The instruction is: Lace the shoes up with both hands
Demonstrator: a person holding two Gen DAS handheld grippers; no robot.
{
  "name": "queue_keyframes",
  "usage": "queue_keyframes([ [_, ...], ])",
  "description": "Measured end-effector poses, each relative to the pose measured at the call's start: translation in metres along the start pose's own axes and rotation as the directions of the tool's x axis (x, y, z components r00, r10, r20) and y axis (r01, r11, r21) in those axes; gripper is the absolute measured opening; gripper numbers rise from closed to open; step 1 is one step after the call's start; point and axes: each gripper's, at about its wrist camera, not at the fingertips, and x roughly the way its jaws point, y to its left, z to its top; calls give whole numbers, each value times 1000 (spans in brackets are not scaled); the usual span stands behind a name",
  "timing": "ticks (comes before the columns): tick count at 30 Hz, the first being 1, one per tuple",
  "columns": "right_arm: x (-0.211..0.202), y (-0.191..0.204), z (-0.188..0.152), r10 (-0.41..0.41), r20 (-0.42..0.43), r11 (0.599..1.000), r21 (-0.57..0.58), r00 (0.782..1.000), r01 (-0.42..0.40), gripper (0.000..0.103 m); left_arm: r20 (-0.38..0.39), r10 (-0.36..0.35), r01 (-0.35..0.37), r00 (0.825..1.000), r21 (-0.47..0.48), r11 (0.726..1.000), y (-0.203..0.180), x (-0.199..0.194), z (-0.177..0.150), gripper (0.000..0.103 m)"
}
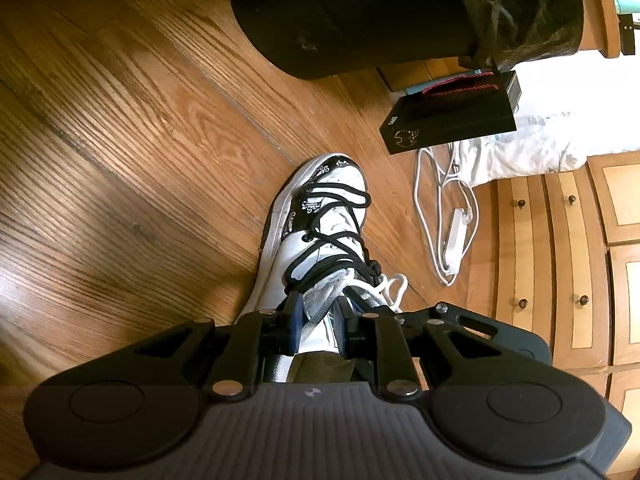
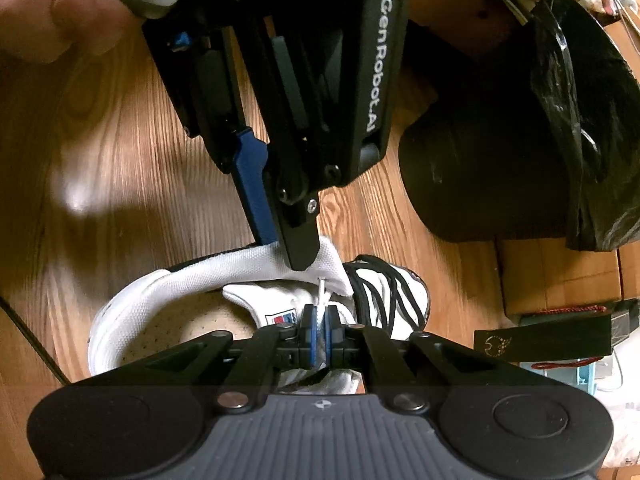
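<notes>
White leather shoe [image 1: 320, 232] w/ black printed trim on wood-grain floor [image 1: 140, 140], just ahead of both tools. Round black laces [image 1: 336, 216] criss-cross the front. Left gripper [image 1: 318, 320] clamped on the woven collar edge. Right gripper [image 2: 320, 330] pinched shut on a thin white lace [image 2: 321, 292] over the perforated insole. Beyond the toe: matte black bin [image 1: 360, 16] w/ crinkly liner, black box [image 1: 448, 120], white cable [image 1: 444, 216].

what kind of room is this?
Probably a room at home, maybe a bedroom or closet corner: wood floor, built-in drawers, a lined bin and a power strip lying on the floor beside the shoe.
</notes>
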Motion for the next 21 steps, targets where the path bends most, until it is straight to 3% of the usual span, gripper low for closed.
queue_keyframes([
  [8,1,-3,3,11,13,1000,11,1000,-12,4,2,25,-25,1000,69,997,-9,0,-2,20],
  [15,0,-2,3,17,22,1000,15,1000,-18,4,0,98,-96,995,239,966,-35,2,-6,18],
  [17,0,-2,4,20,23,1000,20,1000,-20,4,3,91,-89,996,236,968,-35,0,-5,18],
  [21,-1,-1,4,21,25,1000,22,999,-21,5,71,-27,17,997,130,991,-27,-16,4,25],
])
